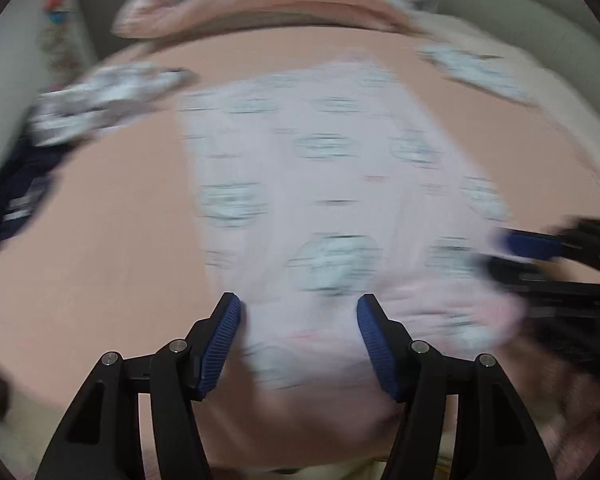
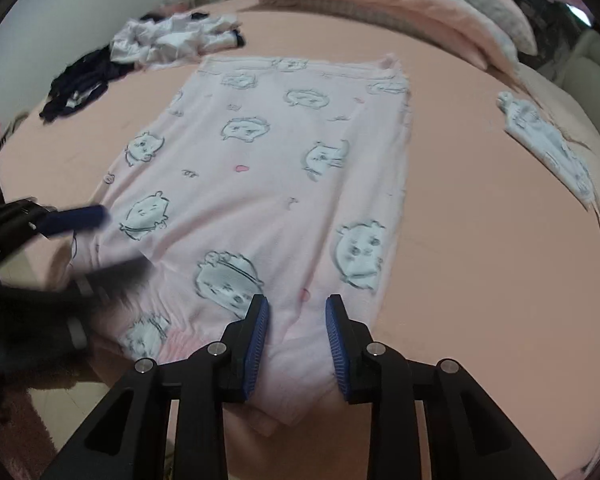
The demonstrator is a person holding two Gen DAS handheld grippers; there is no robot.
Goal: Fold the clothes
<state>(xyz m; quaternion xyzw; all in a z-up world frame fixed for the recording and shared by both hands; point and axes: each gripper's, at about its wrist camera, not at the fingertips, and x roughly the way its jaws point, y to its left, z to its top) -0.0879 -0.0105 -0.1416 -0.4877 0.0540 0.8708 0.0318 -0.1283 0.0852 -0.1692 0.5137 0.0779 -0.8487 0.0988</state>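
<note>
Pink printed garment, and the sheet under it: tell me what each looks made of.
Pink printed garment: probably soft fleece or brushed knit, matte; its surface looks fuzzy and it lies in soft, rounded folds near the tools. The cartoon faces look printed.
Sheet: smooth woven or fine-knit fabric, matte peach, stretched flat with barely a wrinkle. The exact fibre of either cannot be told.

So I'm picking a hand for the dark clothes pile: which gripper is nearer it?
Left. The left gripper is on the garment's side facing the dark clothes pile; the right gripper is farther.

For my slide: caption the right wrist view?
Right gripper open over the pink printed garment spread on the bed.
</note>
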